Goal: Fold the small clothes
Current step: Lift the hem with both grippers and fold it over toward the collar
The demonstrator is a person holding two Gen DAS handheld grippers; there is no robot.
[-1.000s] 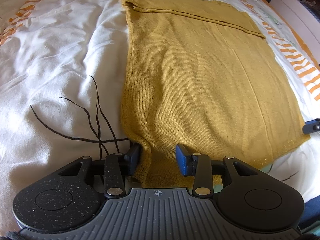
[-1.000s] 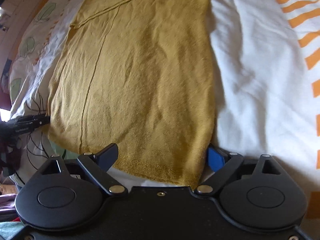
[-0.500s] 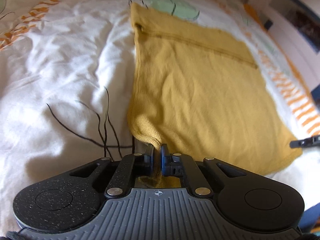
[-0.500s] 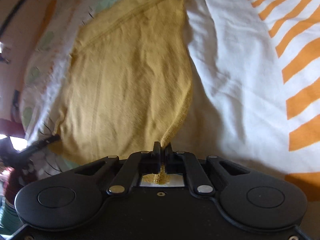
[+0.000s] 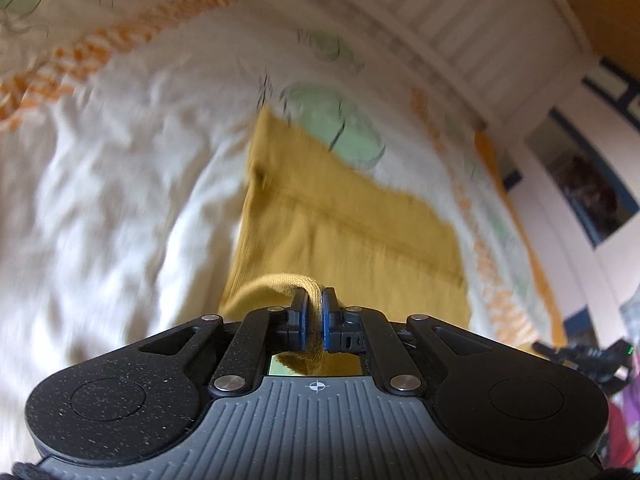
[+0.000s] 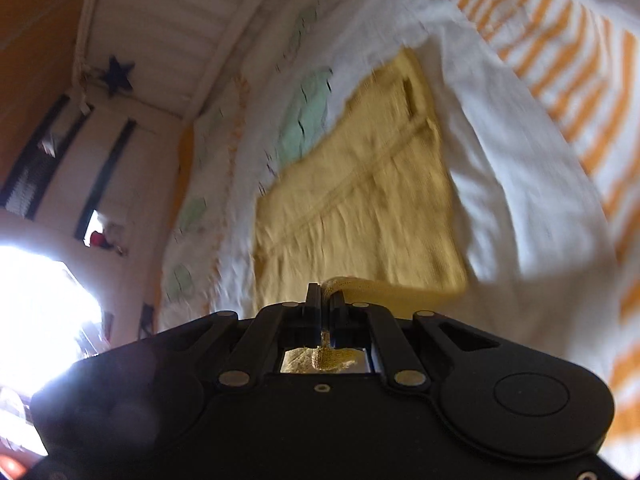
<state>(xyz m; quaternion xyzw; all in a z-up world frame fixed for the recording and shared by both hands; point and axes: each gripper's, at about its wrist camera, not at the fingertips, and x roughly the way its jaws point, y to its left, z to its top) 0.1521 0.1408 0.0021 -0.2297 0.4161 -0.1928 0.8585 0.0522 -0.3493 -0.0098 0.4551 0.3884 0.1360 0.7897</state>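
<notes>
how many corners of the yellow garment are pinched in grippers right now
2. The left gripper pinches one near corner of the yellow garment; the right gripper pinches the other near corner. The far end lies on the bedsheet, ungripped.

A bed is carrying everything here, and its white bedspread (image 5: 112, 200) is lying rumpled across most of the left-wrist frame, showing orange stripes at the upper left and pale green leaf shapes near the top centre. A mustard-yellow knitted garment (image 5: 352, 224) is lying directly on it at the centre of the frame, its far part resting flat while its near edge is lifting off the cover. In the right-wrist frame the orange stripes are running down the right side
</notes>
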